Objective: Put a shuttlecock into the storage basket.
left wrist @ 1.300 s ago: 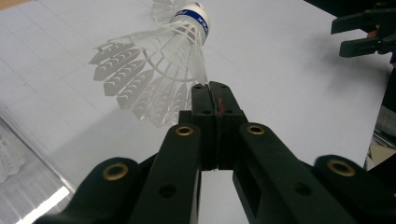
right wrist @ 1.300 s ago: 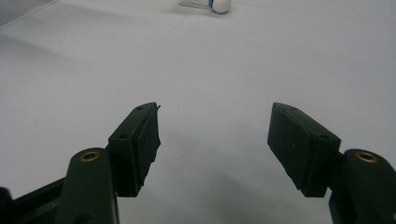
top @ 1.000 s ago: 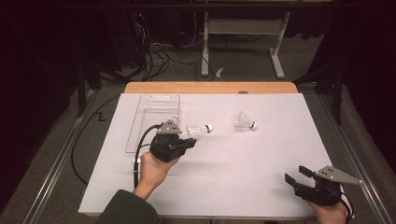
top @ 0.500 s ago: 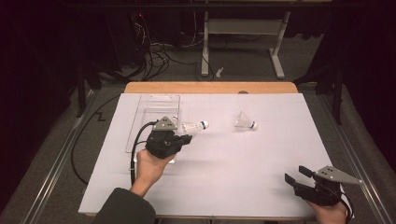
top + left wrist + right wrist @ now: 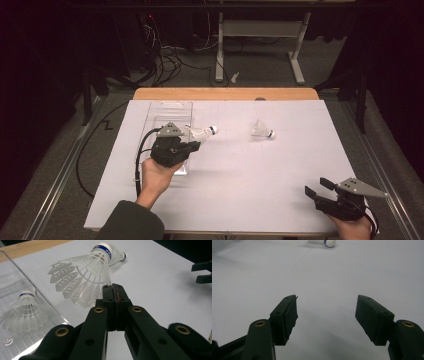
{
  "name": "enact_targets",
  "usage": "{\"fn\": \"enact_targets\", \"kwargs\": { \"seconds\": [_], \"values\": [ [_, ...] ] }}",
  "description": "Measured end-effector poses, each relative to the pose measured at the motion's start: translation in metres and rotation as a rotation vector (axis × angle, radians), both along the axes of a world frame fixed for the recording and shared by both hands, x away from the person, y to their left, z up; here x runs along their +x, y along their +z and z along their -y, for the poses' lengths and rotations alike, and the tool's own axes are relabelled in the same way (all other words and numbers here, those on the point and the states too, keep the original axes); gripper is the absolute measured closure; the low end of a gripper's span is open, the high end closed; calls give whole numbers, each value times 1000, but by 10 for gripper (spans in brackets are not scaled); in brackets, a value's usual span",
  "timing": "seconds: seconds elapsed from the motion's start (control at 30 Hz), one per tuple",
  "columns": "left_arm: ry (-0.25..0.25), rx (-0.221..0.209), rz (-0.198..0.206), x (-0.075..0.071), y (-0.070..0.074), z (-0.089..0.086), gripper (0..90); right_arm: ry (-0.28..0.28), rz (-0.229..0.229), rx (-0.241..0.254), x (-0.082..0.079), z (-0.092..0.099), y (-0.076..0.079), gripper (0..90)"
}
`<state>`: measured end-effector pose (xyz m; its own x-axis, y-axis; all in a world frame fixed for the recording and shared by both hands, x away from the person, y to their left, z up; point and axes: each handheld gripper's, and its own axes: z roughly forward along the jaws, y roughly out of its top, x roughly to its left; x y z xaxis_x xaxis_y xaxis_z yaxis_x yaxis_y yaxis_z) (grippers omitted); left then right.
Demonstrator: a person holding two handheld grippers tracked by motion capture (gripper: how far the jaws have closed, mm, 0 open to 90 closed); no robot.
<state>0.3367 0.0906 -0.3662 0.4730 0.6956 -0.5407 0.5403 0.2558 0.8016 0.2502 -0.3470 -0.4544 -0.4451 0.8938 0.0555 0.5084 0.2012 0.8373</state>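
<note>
My left claw (image 5: 115,293) is clenched on the feather skirt of a shuttlecock (image 5: 82,272), held off the white surface (image 5: 240,175) just beside the clear tray (image 5: 170,107), cork pointing to about 2 o'clock in the high view. My right claw (image 5: 327,315) sits released at 5 o'clock, well apart. A second shuttlecock (image 5: 262,130) lies on the surface; a third shuttlecock (image 5: 23,310) rests in the tray.

Left tool (image 5: 192,146) clamped, right tool (image 5: 316,188) agape

White shuttlecock (image 5: 85,277), blue-banded cork tip up and away, skirt edge pinched, tilted, held above surface beside clear tray (image 5: 167,111).
</note>
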Motion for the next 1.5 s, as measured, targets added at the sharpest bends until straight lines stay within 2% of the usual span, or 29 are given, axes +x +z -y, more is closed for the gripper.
{"fn": "enact_targets", "kwargs": {
  "seconds": [0.23,0.53,0.57,0.8,0.9,1.0,1.23,1.43,1.5],
  "values": [
    [27,26,9,4,3,-8,900,-2,3,1,0,0,0,343],
    [80,28,13,12,3,-18,900,-2,3,2,0,1,0,343],
    [94,48,16,15,2,-20,900,-2,3,2,0,1,0,344],
    [129,65,21,22,1,-24,900,-1,2,2,0,0,0,343],
    [144,75,14,27,-2,-26,900,0,1,2,0,0,0,343],
    [172,61,-4,35,-5,-31,900,0,0,2,0,0,0,343],
    [201,77,-3,41,-9,-34,900,0,0,2,0,0,0,343],
    [234,74,-12,48,-11,-42,900,1,1,3,0,0,0,343],
    [258,68,-28,55,-13,-48,900,1,1,3,0,1,0,344]
  ]
}}
